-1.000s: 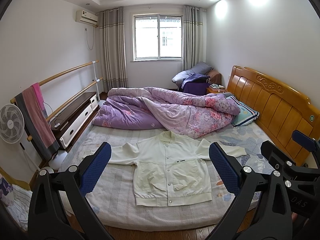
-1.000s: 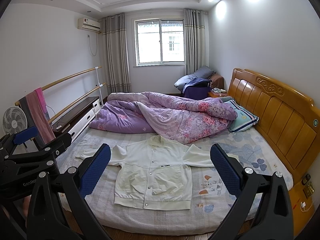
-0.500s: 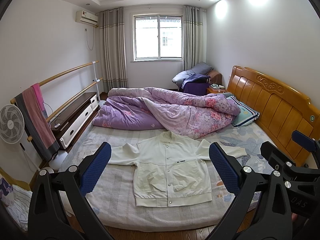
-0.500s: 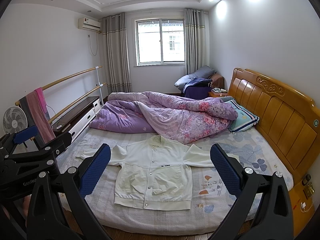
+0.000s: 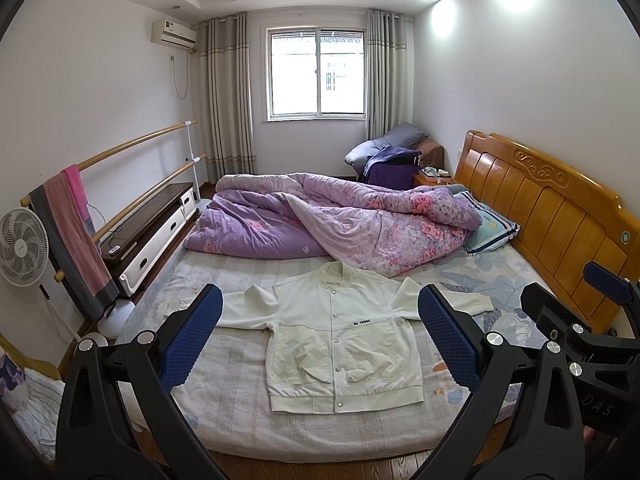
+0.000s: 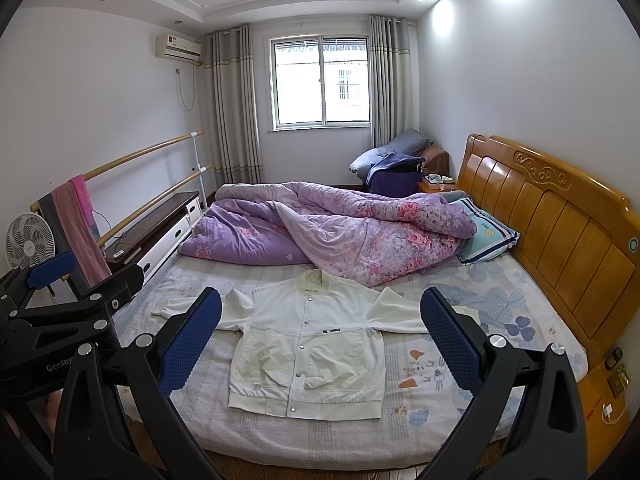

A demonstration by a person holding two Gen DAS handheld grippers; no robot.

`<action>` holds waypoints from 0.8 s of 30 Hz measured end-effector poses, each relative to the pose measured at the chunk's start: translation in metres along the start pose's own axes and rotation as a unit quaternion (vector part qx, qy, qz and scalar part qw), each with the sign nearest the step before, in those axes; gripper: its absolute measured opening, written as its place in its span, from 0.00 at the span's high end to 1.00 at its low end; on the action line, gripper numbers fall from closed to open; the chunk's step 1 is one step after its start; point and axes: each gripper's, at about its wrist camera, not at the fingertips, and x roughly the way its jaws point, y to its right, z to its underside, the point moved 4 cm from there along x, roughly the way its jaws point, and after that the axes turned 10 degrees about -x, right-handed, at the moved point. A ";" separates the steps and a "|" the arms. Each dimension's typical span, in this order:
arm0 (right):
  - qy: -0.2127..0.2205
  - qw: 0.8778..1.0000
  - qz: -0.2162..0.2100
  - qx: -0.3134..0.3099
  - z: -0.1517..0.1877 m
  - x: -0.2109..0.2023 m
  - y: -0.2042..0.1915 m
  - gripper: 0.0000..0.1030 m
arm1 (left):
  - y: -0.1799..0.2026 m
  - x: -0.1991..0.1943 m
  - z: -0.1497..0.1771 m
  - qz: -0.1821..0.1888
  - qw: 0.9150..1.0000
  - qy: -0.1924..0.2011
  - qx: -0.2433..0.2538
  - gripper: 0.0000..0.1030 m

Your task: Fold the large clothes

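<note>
Both tongs hang in the air at the foot side of the bed, spread wide and holding nothing: the left tongs (image 5: 320, 334) frame the jacket between their blue pads, and the right tongs (image 6: 320, 334) do the same from a spot slightly further right, each well apart from the cloth. From the left wrist view the right tongs show at the right edge; from the right wrist view the left tongs show at the left edge. Beyond the pads the white jacket (image 5: 340, 336) lies flat on the bed (image 5: 240, 412), front up, snapped shut down the middle, hem toward the near edge and collar toward the far side, both sleeves stretched out sideways. A small dark label sits on its chest. Just past the collar a purple floral quilt (image 5: 344, 220) is heaped across the mattress, its edge touching or nearly touching the jacket's right shoulder. A striped pillow (image 5: 490, 226) rests beside the wooden headboard (image 5: 560, 216) on the right. On the left stand a white fan (image 5: 22, 248), a rail with a pink and grey towel (image 5: 72, 236) draped over it, and a low dark cabinet (image 5: 152, 224). A curtained window (image 5: 318, 74) fills the far wall.
</note>
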 end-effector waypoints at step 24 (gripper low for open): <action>-0.006 1.000 -0.005 0.003 0.009 0.011 -0.001 0.07 | -0.003 0.007 0.007 -0.006 1.000 -0.005 -0.002 0.05</action>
